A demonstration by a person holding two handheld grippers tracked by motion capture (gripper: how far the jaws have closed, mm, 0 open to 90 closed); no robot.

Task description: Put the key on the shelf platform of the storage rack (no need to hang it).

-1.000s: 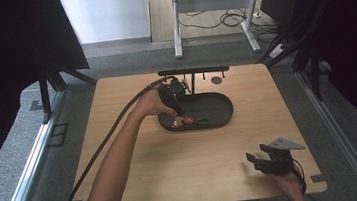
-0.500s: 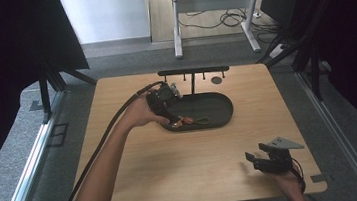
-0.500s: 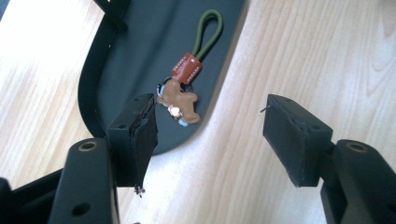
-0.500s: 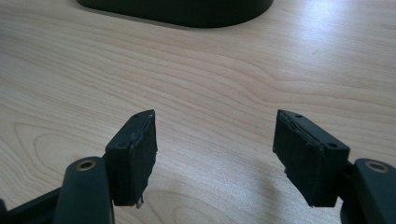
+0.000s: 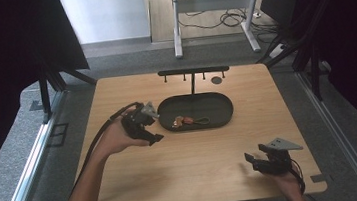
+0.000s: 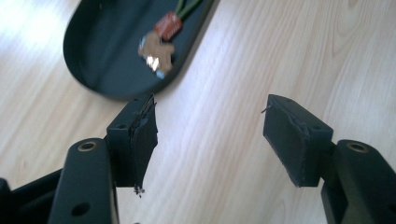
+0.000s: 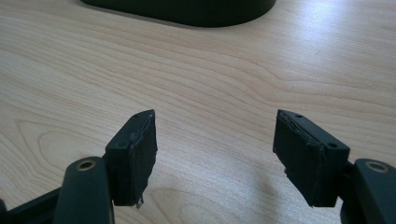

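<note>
A black oval tray point(image 5: 215, 104) lies at the table's back middle. In it rests a small brown and red keyring point(image 5: 185, 122) with a green cord. In the left gripper view the keyring point(image 6: 158, 44) lies in the tray point(image 6: 100, 56) at upper left, beyond the jaws. My left gripper point(image 5: 147, 127) is held just left of the tray, over bare wood, open with nothing between its fingers point(image 6: 211, 133). My right gripper point(image 5: 258, 159) sits low at the front right, also open and empty point(image 7: 215, 147), far from the tray point(image 7: 187, 9).
A black hook rack point(image 5: 193, 72) stands behind the tray, with a small dark disc point(image 5: 216, 80) beside it. The left gripper's cable point(image 5: 100, 136) trails along the person's forearm. Bare wooden table point(image 5: 202, 158) stretches between the two grippers.
My left gripper has drawn back from over the tray's left end, leftward and toward the person, off the tray. The keyring stays in the tray. The right gripper has not moved.
</note>
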